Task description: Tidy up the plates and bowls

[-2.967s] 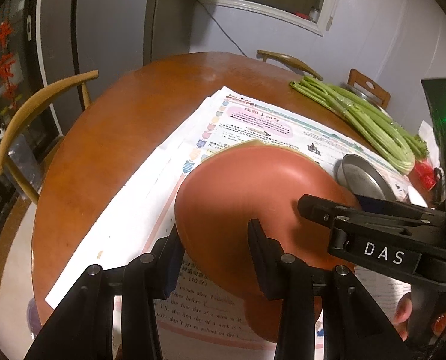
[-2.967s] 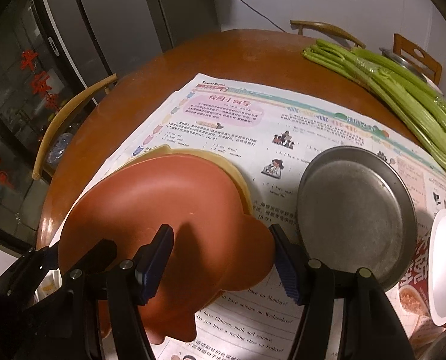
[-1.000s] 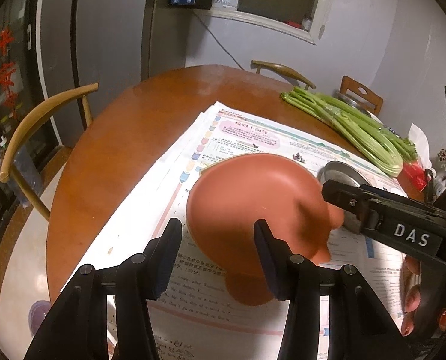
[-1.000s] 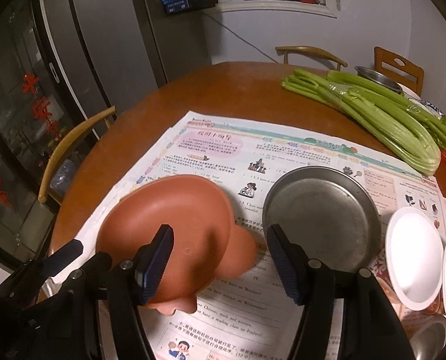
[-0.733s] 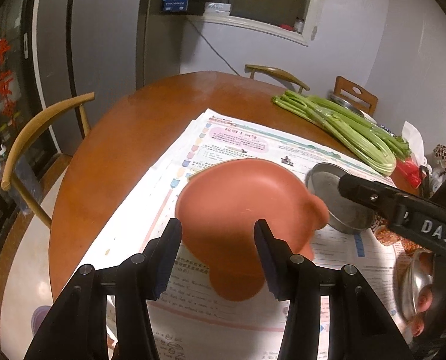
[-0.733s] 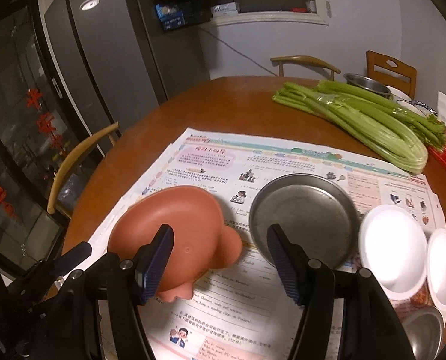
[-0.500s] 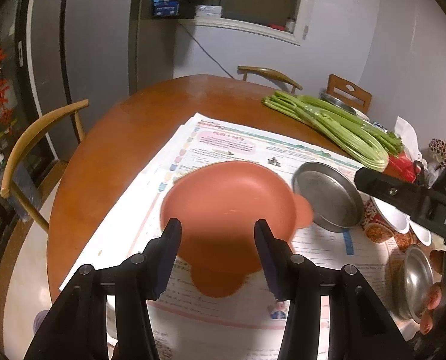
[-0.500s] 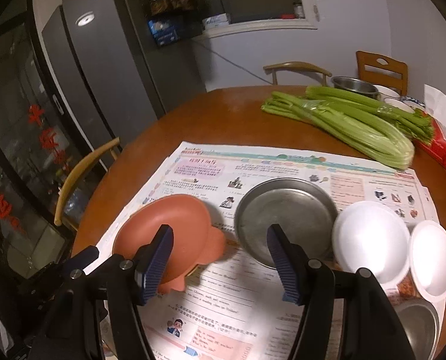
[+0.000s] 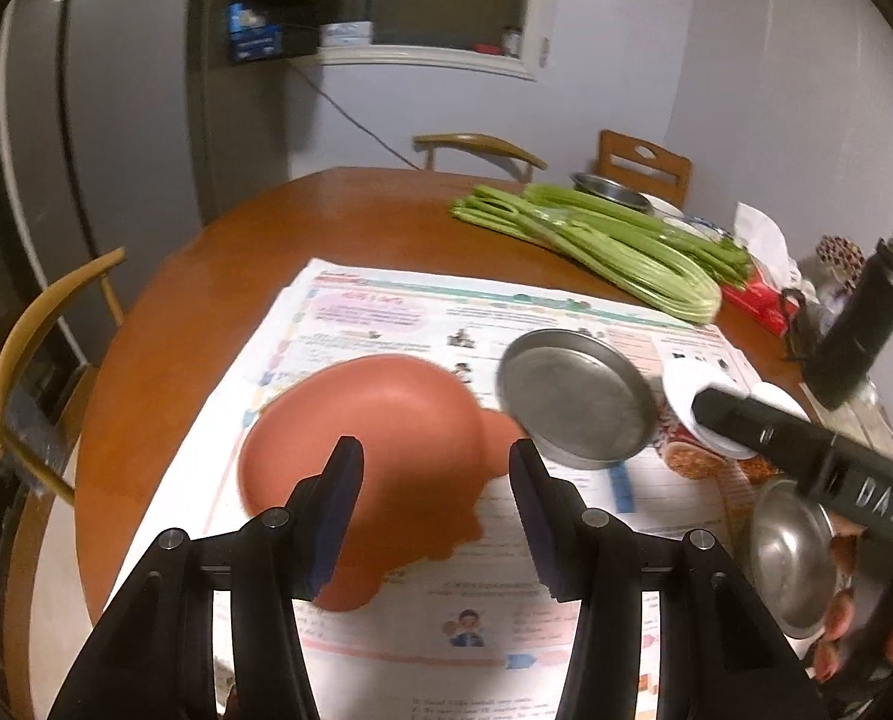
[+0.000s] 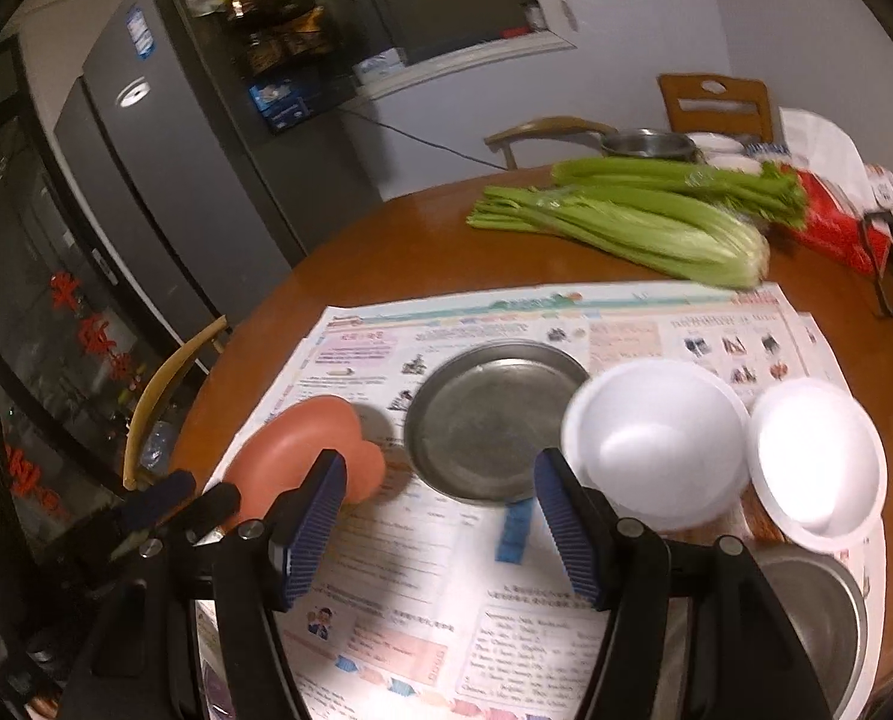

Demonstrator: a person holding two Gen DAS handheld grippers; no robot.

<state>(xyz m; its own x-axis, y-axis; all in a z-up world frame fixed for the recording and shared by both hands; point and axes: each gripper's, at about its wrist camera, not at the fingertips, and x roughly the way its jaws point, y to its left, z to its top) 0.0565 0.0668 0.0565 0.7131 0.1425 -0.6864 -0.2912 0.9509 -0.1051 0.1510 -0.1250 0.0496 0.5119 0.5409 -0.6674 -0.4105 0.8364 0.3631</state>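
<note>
A red-brown plate (image 9: 386,420) with ear-like lobes lies upside down on the newspaper (image 9: 386,312). My left gripper (image 9: 435,450) hovers above and in front of it, open, with nothing between its pads. In the right wrist view the same plate (image 10: 302,444) sits at the left. My right gripper (image 10: 439,462) hangs open over the paper in front of a grey metal plate (image 10: 494,414). Two white bowls (image 10: 656,438) (image 10: 815,456) stand to the right of it. A steel bowl (image 10: 806,600) sits at the near right.
Celery bunches (image 10: 626,222) lie across the far side of the round wooden table (image 10: 386,240). A black bottle (image 9: 866,330) and a red packet (image 10: 830,228) stand at the right. Wooden chairs (image 9: 38,324) ring the table, and a fridge (image 10: 164,168) stands behind.
Both grippers have drawn back and risen from the red-brown plate, which stays on the newspaper. The metal plate, white bowls and steel bowl have come into view.
</note>
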